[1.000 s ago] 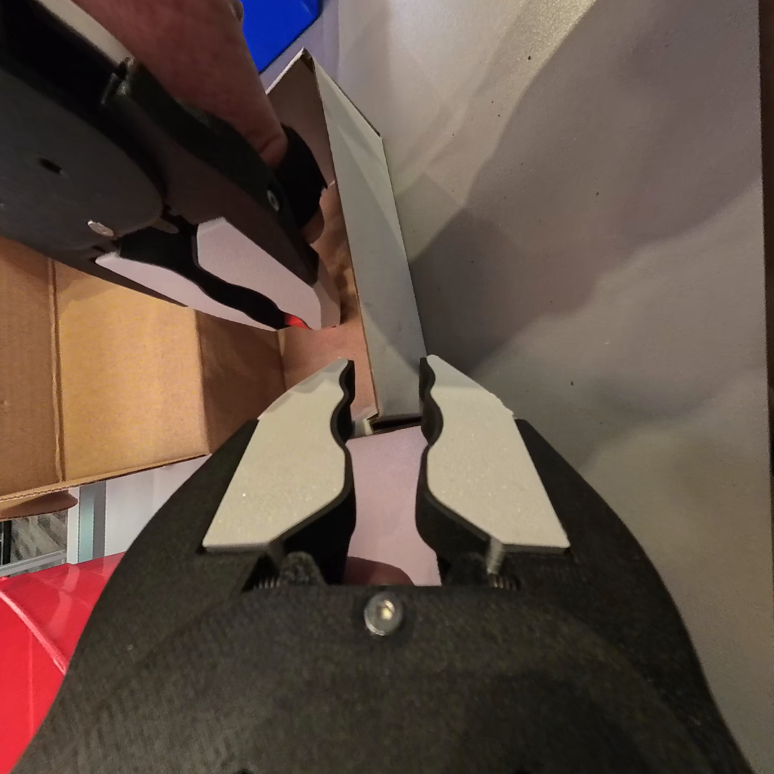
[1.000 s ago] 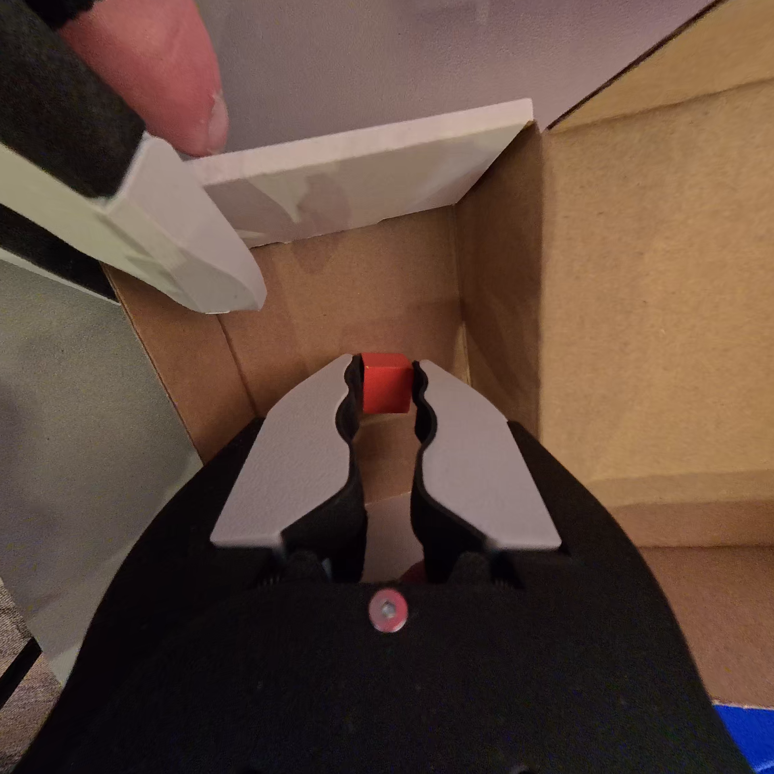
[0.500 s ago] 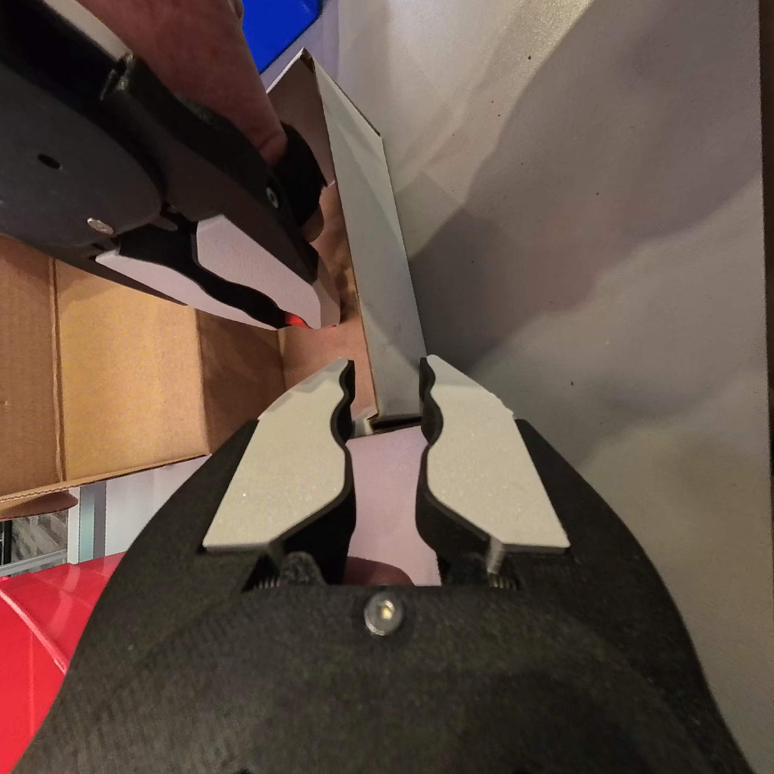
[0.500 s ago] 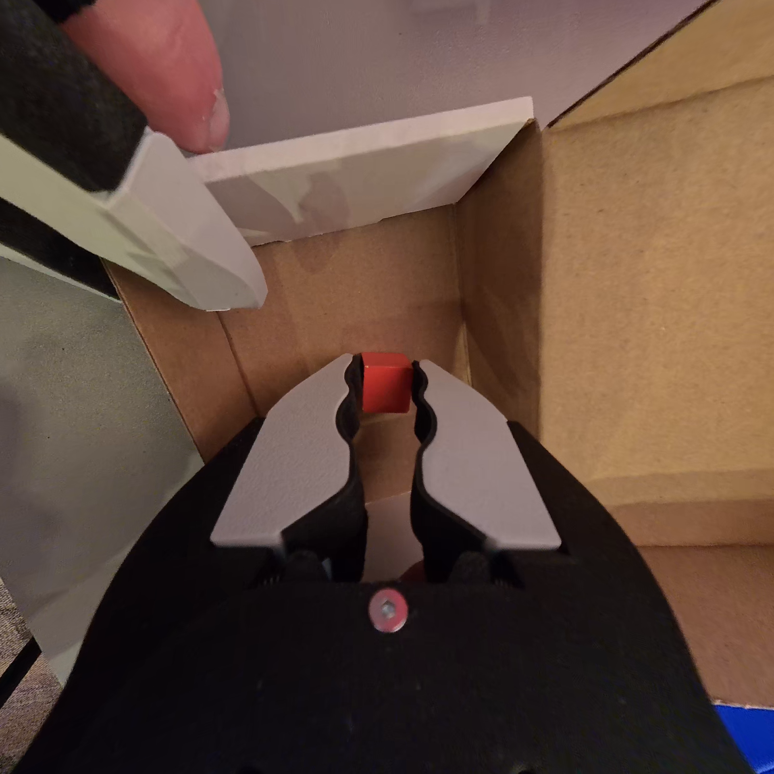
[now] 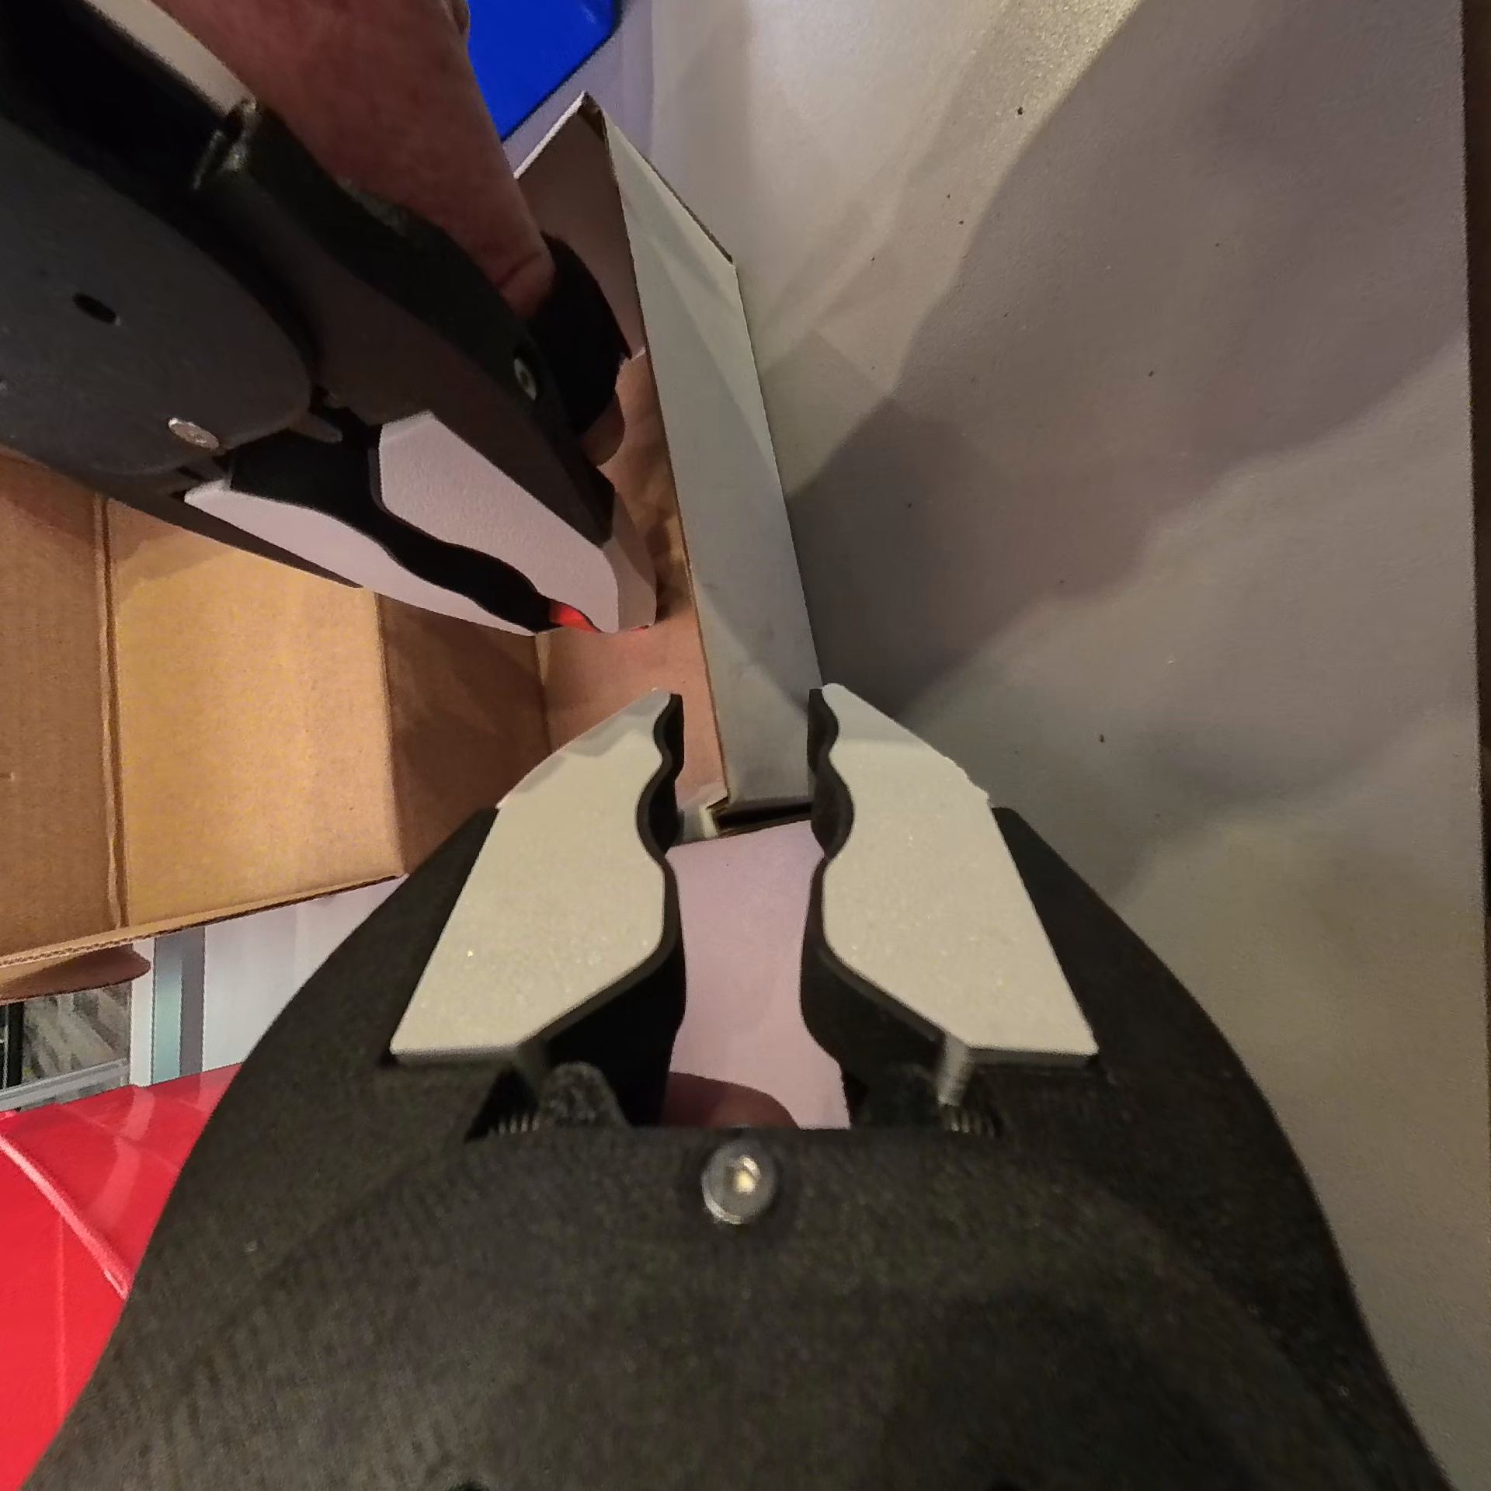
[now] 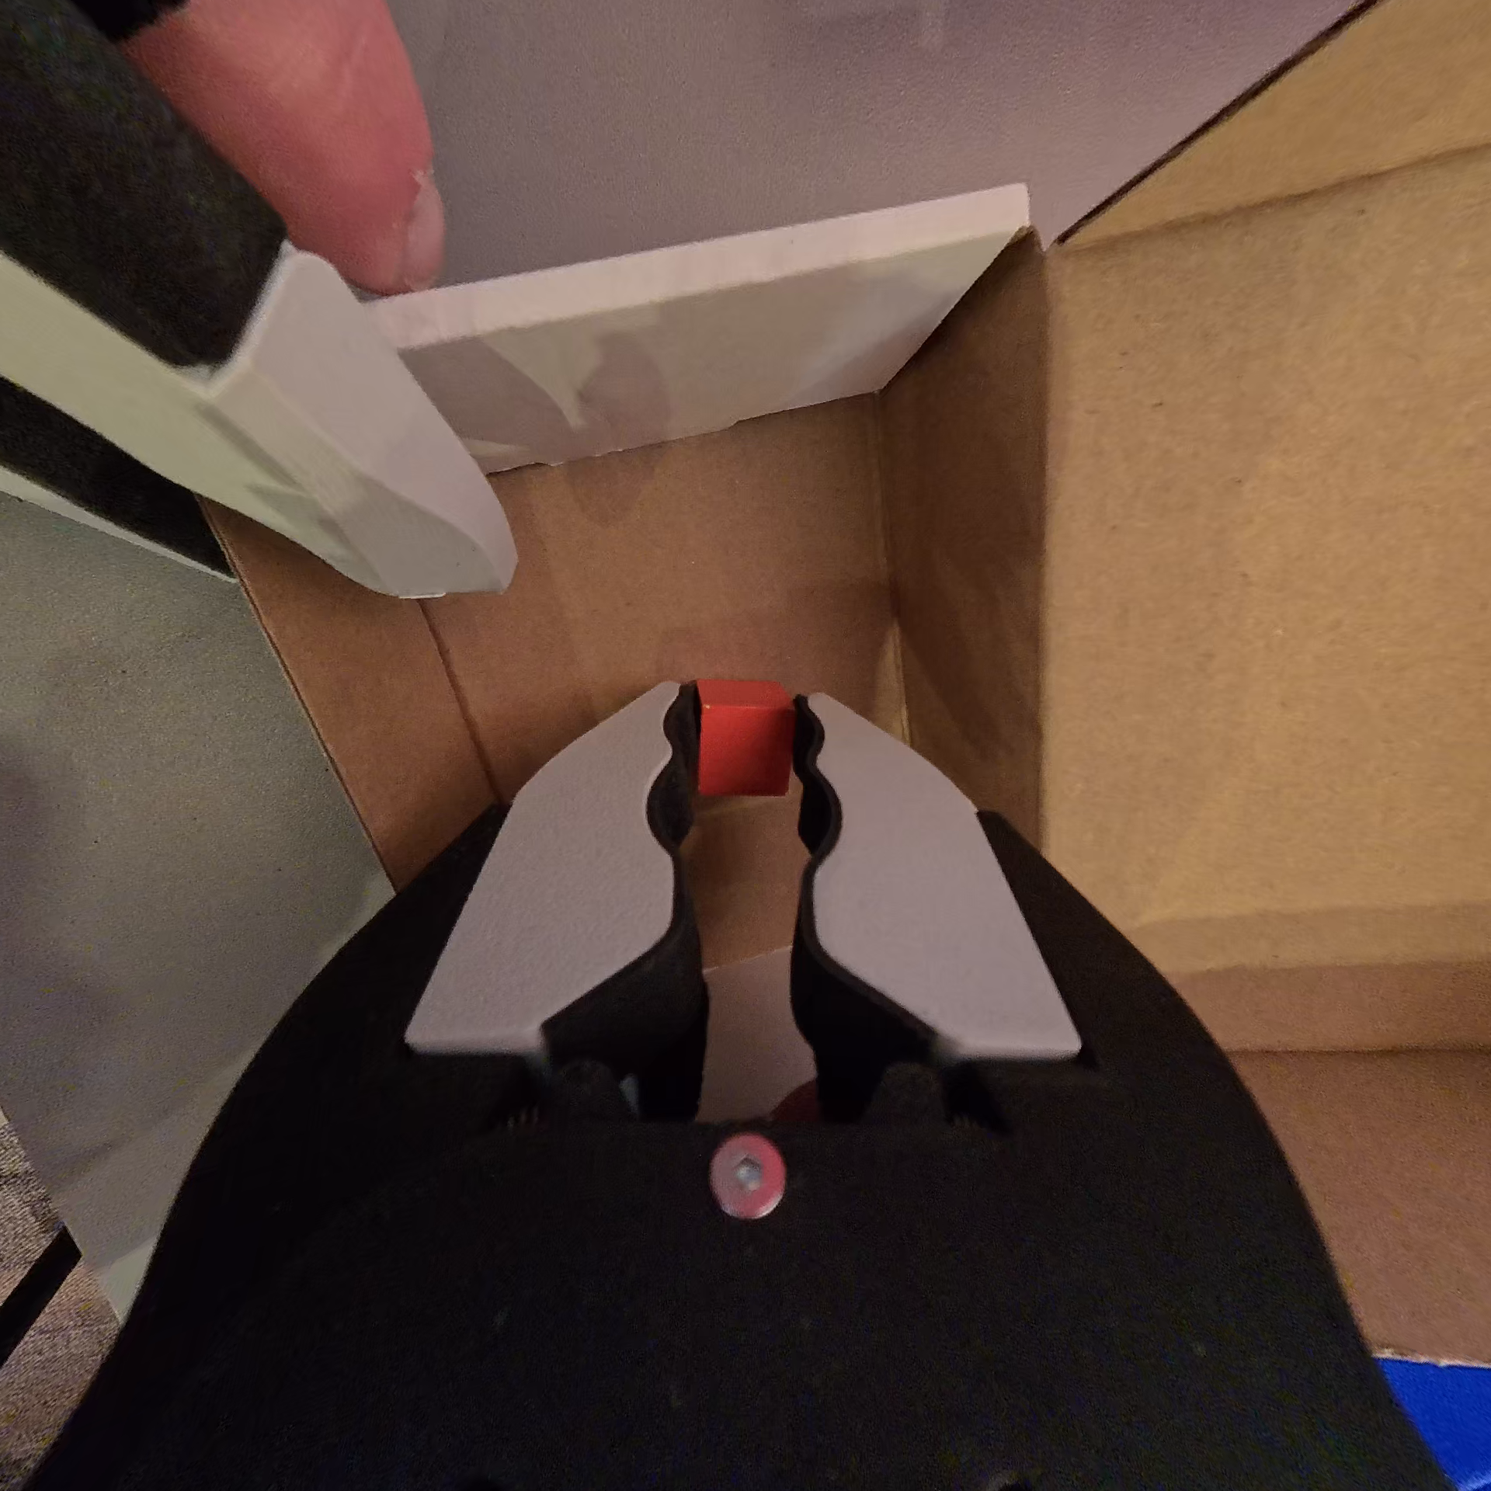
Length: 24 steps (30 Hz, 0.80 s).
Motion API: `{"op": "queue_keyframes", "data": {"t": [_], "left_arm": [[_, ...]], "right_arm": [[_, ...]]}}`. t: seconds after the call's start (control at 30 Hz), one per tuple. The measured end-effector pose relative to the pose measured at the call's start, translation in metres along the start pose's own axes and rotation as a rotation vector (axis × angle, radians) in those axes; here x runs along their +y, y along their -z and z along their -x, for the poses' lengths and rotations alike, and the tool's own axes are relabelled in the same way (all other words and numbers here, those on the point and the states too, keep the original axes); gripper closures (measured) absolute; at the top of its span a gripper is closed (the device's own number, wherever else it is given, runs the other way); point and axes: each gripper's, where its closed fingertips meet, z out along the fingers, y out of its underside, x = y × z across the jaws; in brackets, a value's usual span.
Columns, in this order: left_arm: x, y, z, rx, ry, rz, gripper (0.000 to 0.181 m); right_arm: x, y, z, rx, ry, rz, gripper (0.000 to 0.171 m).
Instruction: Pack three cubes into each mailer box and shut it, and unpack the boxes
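An open brown mailer box [image 6: 1170, 605] with white outer faces lies on a grey table. My right gripper [image 6: 742, 703] is shut on a red cube [image 6: 742, 750] and holds it low inside the box, near the inner corner. In the left wrist view the right gripper [image 5: 593, 613] reaches into the box [image 5: 242, 726] from the upper left, with a sliver of the red cube [image 5: 569, 617] at its tips. My left gripper [image 5: 744, 714] straddles the box's white side wall [image 5: 726, 484] and is closed on its near end. One of its fingers [image 6: 387, 500] shows in the right wrist view.
The grey table [image 5: 1170, 524] runs along the box's right side. A blue bin [image 5: 540, 56] lies beyond the box and shows again in the right wrist view [image 6: 1436, 1404]. A red object [image 5: 73, 1250] is at lower left. A person's fingertip [image 6: 323, 137] rests on the left gripper. Spacing between my two grippers at the tips: around 7 cm.
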Motion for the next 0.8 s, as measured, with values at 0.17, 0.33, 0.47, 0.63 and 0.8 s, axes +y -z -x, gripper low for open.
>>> {"op": "queue_keyframes", "data": {"t": [0.17,0.33,0.47,0.63,0.8], "left_arm": [[0.000,0.000,0.000,0.000,0.000,0.000,0.152],[0.000,0.000,0.000,0.000,0.000,0.000,0.152],[0.000,0.000,0.000,0.000,-0.001,0.001,0.152],[0.000,0.000,0.000,0.000,0.000,0.000,0.152],[0.000,0.000,0.000,0.000,0.002,-0.001,0.152]], "right_arm": [[0.000,0.000,0.000,0.000,0.001,-0.002,0.150],[-0.003,0.004,0.000,-0.001,0.001,-0.030,0.150],[-0.005,0.013,-0.003,-0.012,-0.028,-0.084,0.150],[-0.005,0.032,-0.012,0.002,-0.075,-0.157,0.150],[-0.002,0.048,-0.020,0.022,-0.101,-0.201,0.150]]}}
